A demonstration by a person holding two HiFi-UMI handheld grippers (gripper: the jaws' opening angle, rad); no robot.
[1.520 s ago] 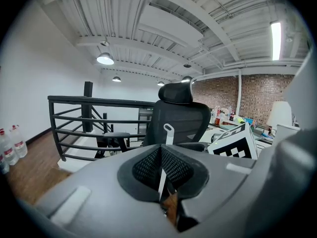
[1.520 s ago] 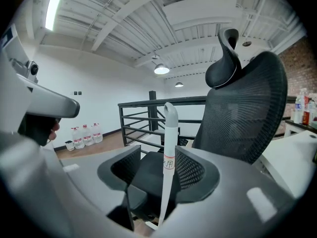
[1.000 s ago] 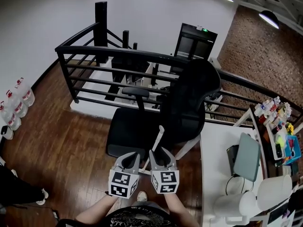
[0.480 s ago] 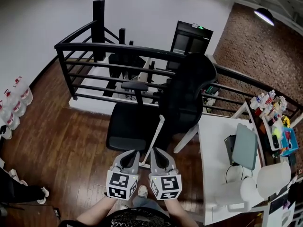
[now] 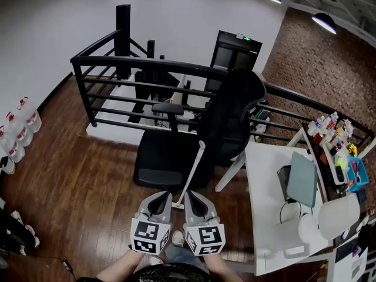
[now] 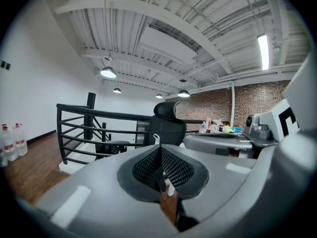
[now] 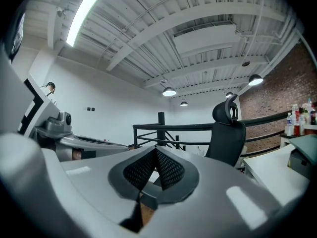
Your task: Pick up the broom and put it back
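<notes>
Both jaw pairs are pressed together on nothing (left gripper (image 5: 160,198) and right gripper (image 5: 195,197) alike); the white broom (image 5: 192,172) leans against the black chair (image 5: 226,122), its foot between the two.

Left gripper (image 5: 158,199) and right gripper (image 5: 194,198) sit side by side, both jaws together.

The broom handle (image 5: 192,172) is white, the chair (image 5: 161,164) black, the floor (image 5: 76,181) brown.

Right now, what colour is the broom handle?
White broom handle, clearest in head view.
</notes>
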